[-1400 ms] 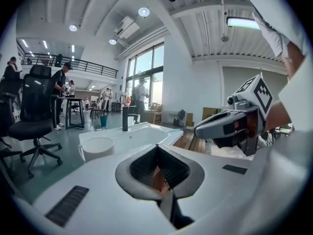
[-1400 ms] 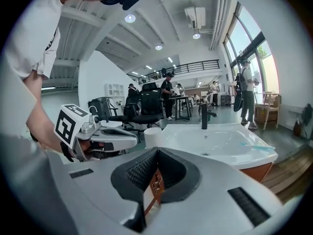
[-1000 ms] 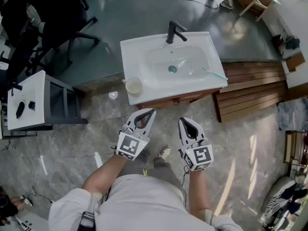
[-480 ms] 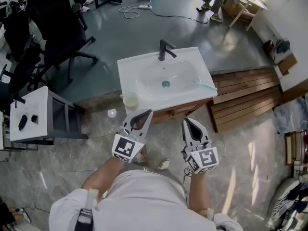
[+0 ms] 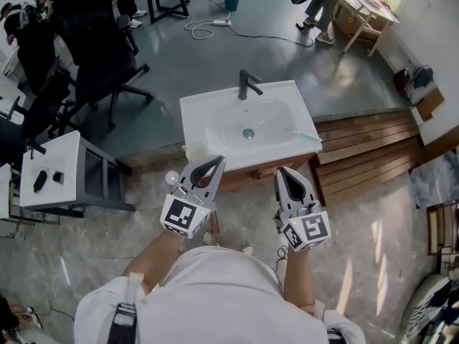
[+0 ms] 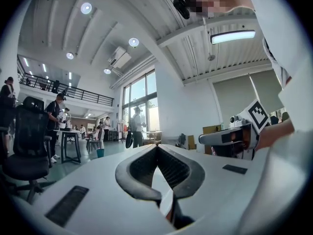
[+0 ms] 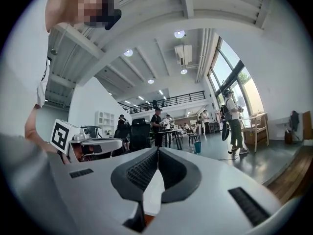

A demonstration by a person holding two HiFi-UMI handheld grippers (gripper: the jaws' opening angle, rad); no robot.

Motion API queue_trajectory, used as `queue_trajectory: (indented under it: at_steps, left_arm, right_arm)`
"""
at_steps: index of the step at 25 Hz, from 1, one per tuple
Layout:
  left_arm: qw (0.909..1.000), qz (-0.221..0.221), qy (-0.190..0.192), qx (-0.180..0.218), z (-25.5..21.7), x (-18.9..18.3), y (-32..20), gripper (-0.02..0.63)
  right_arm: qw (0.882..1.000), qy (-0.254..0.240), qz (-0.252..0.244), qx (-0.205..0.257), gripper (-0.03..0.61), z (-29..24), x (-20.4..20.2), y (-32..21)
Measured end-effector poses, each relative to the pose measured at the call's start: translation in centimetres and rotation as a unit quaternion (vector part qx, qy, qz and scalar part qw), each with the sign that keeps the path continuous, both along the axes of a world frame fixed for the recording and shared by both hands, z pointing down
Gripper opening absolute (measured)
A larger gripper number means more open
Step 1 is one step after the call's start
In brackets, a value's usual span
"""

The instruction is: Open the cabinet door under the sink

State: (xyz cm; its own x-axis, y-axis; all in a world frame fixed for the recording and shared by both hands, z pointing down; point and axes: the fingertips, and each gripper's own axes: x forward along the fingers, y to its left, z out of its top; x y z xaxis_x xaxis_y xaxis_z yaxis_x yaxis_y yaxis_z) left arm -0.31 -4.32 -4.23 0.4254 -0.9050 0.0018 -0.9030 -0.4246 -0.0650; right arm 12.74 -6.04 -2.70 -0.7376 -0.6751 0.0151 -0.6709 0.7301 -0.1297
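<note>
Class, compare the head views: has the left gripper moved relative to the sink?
Yes. The left gripper has shifted up the picture toward the sink; its tip, earlier short of the sink's front edge, now overlaps it.

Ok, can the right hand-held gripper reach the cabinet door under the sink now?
Probably not yet: the right hand-held gripper is shut and level, apparently above the sink, while the cabinet front sits below it. Nothing blocks the way down.

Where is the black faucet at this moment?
In the head view, the black faucet stands at the middle of the white sink's far edge, straight behind the drain in the basin.
</note>
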Motion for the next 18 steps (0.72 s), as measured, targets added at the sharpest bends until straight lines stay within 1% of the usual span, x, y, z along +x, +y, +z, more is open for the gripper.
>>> queue_trajectory:
  at_steps: [5,8,12,18]
  left_arm:
    - [0.9997,-0.019,0.013,0.007,-1.0,-0.1,0.3,0.014]
    - [0.9994,-0.029,0.018,0.005,-1.0,-0.2,0.6,0.014]
    - [0.9989,-0.041,0.019,0.009,-1.3,-0.5,1.3,0.014]
    - [0.9988,-0.044,0.020,0.009,-1.2,0.0,2.4,0.014]
  right_arm:
    - [1.000,-0.009,-0.018,0.003,0.032,-0.9,0.4,0.3]
    - [0.999,-0.011,-0.030,0.002,0.032,-1.2,0.3,0.4]
    - [0.998,-0.005,-0.053,0.018,0.032,-2.1,-0.3,1.1]
    - [0.997,0.001,-0.070,0.029,0.032,-2.4,-0.8,2.4]
